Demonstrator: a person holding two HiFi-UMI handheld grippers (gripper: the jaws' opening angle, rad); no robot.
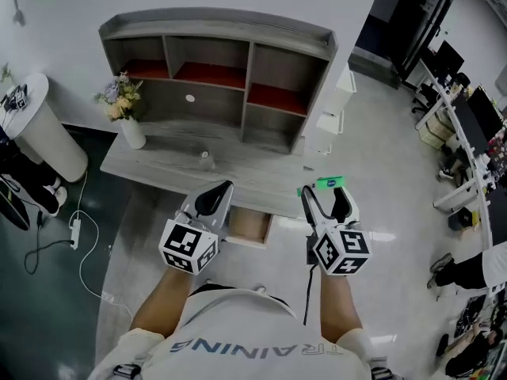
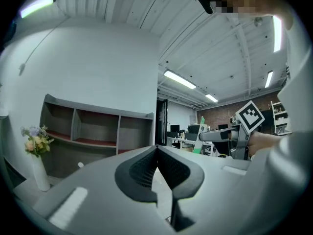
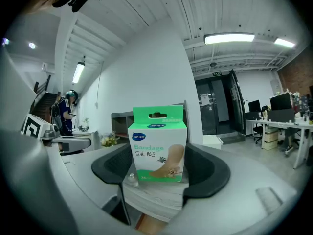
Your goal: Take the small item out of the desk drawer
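Far left of the open drawer (image 1: 250,226), a vase of flowers (image 1: 131,129) stands on the worktop (image 1: 261,182), well clear of both tools. The left tool (image 1: 222,190) hangs just left of the drawer and above it, its jaws pressed together with nothing between them. The drawer itself juts out below the worktop's front edge, and no item shows on the bare wood that can be seen.

Right of the drawer and higher, the right tool (image 1: 323,190) has its jaws set wide and closed on the sides of a green and white bandage box (image 3: 157,146), held upright over the front part of the worktop. So the item looks to be out already. Whether its base touches the surface I cannot tell.

The likely trouble is the grip. Thin card can buckle under a hard squeeze or slide out of a loose one. Released this close to the front edge, the tall box could topple off or drop back into the drawer.
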